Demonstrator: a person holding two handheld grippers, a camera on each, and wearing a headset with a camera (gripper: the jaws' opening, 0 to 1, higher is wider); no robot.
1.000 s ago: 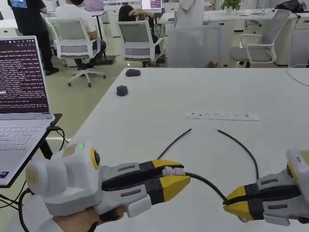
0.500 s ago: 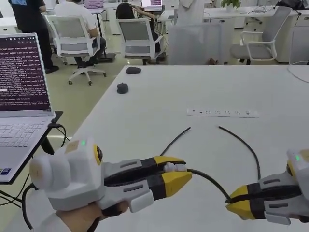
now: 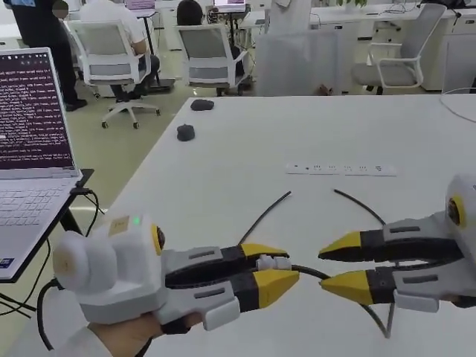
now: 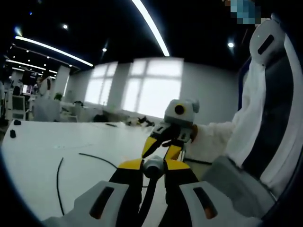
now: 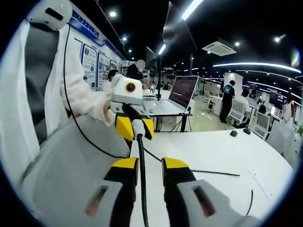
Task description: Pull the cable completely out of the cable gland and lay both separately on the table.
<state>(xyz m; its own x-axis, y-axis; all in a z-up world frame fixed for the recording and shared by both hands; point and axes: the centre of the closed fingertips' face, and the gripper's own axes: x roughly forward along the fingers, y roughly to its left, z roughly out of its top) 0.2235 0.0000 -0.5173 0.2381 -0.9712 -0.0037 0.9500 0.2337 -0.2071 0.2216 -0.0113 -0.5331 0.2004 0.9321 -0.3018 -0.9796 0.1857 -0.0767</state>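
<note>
Two grippers over a white table (image 3: pixel 223 171), one cable gland, one black cable. The left gripper (image 3: pixel 291 265) is clamped narrow on the cable gland (image 3: pixel 269 262), a small pale grey fitting pinched between its yellow tips and carried clear of the tabletop. The gland is the only thing here that holds anything: the cable (image 3: pixel 309 271) runs through it, so the two are not yet apart. From the gland's mouth the cable goes right, straight between the tips of the right gripper (image 3: pixel 322 267), which faces the left one, tips close together. Right jaws stand well apart, one above the cable and one below; the right gripper view shows a gap on each side of the cable, so nothing is gripped there. Past the right gripper the cable drops to the table and curves away. Two free cable ends lie on the table, well apart from each other, both pointing toward the far side; whether they belong to the one cable I cannot tell for sure. One white power strip (image 3: pixel 340 169) lies flat beyond those ends. Two dark mice sit toward the far left corner, the nearer mouse (image 3: pixel 186 132) and the farther mouse (image 3: pixel 201 105). One open laptop (image 3: pixel 33 141) stands off the table's left edge, screen lit.
</note>
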